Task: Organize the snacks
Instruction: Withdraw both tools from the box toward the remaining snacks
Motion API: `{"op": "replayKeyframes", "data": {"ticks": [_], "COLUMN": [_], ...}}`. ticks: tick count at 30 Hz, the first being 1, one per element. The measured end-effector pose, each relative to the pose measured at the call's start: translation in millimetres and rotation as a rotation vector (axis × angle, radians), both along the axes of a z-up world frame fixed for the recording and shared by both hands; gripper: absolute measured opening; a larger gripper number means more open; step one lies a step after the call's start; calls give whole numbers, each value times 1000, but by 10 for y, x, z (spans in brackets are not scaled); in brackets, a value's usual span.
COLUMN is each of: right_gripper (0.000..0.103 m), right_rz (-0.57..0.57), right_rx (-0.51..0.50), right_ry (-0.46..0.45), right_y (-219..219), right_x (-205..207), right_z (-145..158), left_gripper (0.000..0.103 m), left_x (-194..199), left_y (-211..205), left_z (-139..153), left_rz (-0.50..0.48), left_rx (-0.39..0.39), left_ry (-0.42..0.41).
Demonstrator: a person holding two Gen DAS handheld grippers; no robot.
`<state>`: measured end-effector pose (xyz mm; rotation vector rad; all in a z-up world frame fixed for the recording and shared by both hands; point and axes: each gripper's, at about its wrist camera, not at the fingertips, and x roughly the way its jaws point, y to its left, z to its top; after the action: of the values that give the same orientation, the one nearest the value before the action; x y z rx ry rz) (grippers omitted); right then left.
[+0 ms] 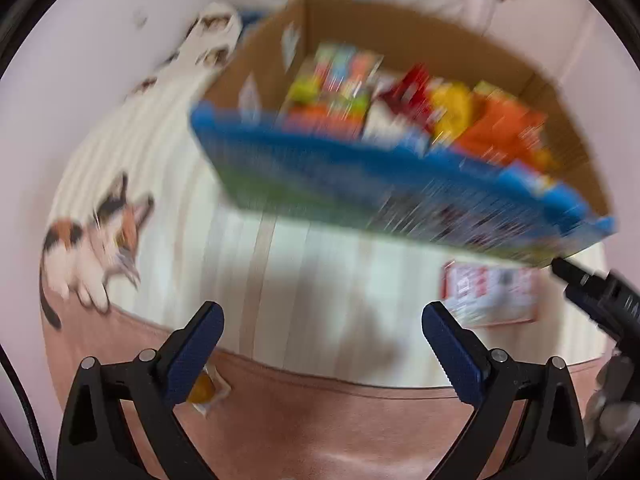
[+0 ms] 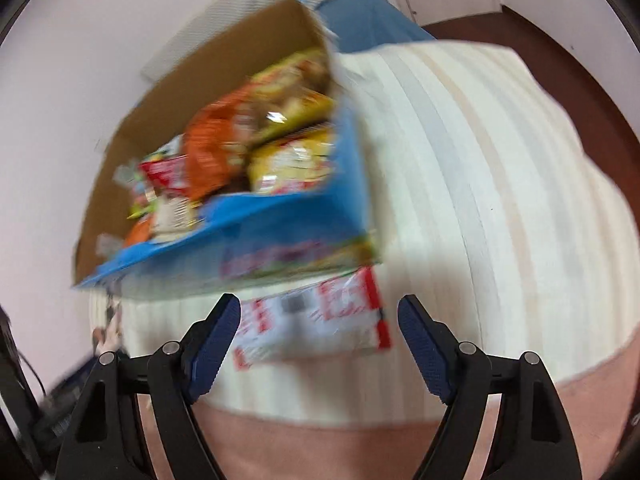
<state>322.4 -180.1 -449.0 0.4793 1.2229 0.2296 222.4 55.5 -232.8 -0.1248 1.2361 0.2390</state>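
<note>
A cardboard box (image 1: 440, 28) with a blue printed front wall (image 1: 320, 168) stands on a cream striped blanket and is packed with colourful snack packets (image 1: 500, 128). A red-and-white packet (image 2: 316, 324) lies flat on the blanket just in front of the box. My right gripper (image 2: 319, 308) is open above it, and the packet shows between the two fingers with the pads apart from it. My left gripper (image 1: 323, 316) is open over bare blanket, holding nothing. A small orange packet (image 1: 204, 394) lies by its left finger. Both views are motion-blurred.
The blanket (image 2: 480, 200) has a pink border (image 1: 320, 420) and a printed cat (image 1: 96, 248). One black finger (image 1: 580, 280) of the right gripper shows at the right edge. Behind the box are a white wall, a blue cloth (image 2: 372, 20) and dark flooring (image 2: 560, 64).
</note>
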Motion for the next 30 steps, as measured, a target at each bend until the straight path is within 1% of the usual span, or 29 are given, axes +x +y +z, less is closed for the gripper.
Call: {"op": "replayKeyframes", "data": {"ticks": [3,5,6,8,9,10,11,12,13,14,15,17,18,20,22,23,25,28,30], "right_gripper": [83,83,83,82,82,82,82,87,91,91,91,91,91,91,84,82,75,72,72], "right_rz": [13,39,69,178,252,297,338,406,441,497,531,648,692,749,759,738,654,515,451], "right_rx": [24,42,42,114,144,124,90,1,-68,-154,-189,-301,-337,-386,-392,-398,-408,-361,-326], "right_ry": [22,38,43,85,116,110,85,32,2,-51,-75,-81,-61,-26,34,49,85,191,241], "right_y": [28,109,187,395,534,621,691,810,888,1009,1087,1377,1501,1728,1854,1867,1846,1681,1556], "right_x": [88,35,-27,-196,-324,-414,-476,-523,-525,-511,-498,-388,-336,-254,-188,-173,-178,-301,-466], "right_z": [-332,-438,-446,-433,-393,-317,-228,-89,-24,55,78,1,-78,-240,-387,-421,-466,-538,-574], "left_gripper": [102,102,102,102,102,102,102,102,102,102,102,102,102,102,102,102,102,102,102], "left_x": [-33,-84,-113,-192,-242,-299,-368,-433,-493,-571,-612,-710,-757,-785,-812,-828,-874,-914,-949], "left_y": [44,70,86,138,172,202,241,278,311,355,379,448,499,588,683,722,817,1039,1137], "left_z": [-277,-380,-396,-396,-385,-359,-329,-302,-279,-261,-260,-275,-306,-338,-358,-365,-360,-348,-328], "left_rz": [25,28,29,34,32,31,31,30,31,33,34,41,52,73,97,104,121,141,139], "left_rx": [0,3,5,-3,-8,-2,15,29,45,71,85,125,143,140,143,147,149,130,128], "left_ry": [58,86,92,98,99,96,93,87,82,79,79,82,95,108,113,117,117,114,111]}}
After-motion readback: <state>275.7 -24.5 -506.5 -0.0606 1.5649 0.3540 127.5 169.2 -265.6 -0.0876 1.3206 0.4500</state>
